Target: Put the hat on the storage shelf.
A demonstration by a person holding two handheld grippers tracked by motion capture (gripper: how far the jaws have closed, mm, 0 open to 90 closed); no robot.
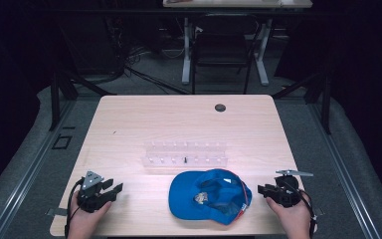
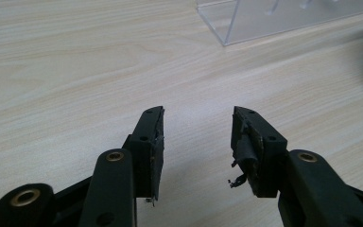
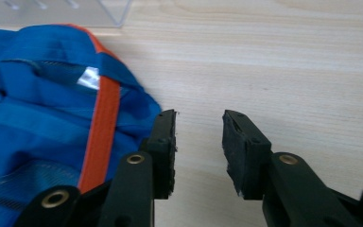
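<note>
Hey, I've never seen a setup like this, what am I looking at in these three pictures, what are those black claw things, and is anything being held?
There is no robot here: a person holds a hand tool with two black jaws in each hand. The high view looks down on a wooden table. The left tool sits at the near left, the right tool at the near right. The other two pictures come from cameras riding on each tool, looking along its jaws. A blue cap with orange trim lies between the tools, and a clear plastic rack stands beyond it. Both tools have their jaws apart with bare table between them, so nothing is held. The right tool sits just beside the cap's edge.
</note>
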